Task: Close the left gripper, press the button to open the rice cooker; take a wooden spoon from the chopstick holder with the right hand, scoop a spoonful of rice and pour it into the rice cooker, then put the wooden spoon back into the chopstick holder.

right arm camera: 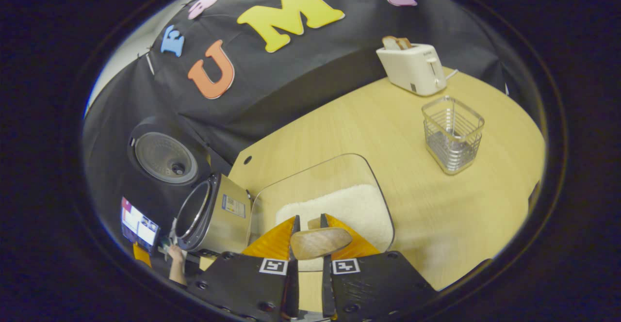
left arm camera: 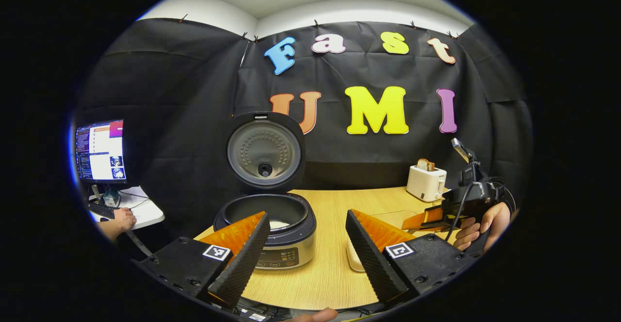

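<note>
Wooden table (left arm camera: 335, 268) carried the rice cooker (left arm camera: 286, 244), its lid (left arm camera: 265, 150) standing upright and open behind the pot, with a little white rice visible low inside the bowl. Left gripper (left arm camera: 306, 237) hung in front of the cooker, fingers spread wide and holding nothing, one finger overlapping the cooker's rim in the left gripper view. Right gripper (right arm camera: 308, 230) was pressed together on the wooden spoon (right arm camera: 320, 242), both fingers pinching it, the spoon's rounded end lying crosswise between them. Just beyond those fingers sat a clear container (right arm camera: 322, 201) with white rice (right arm camera: 349, 208) heaped in its near part. Cooker lay to the left of the container in the right gripper view, beside it. Wire chopstick holder (right arm camera: 452, 134) stood farther off on the table, well apart from the spoon, near a white toaster (right arm camera: 412, 68) with bread in its slot. In the left gripper view a hand (left arm camera: 480, 227) held the other gripper at the right edge. A monitor (left arm camera: 100, 151) glowed at the far left, a person's hand (left arm camera: 123, 219) at the desk beneath it.
</note>
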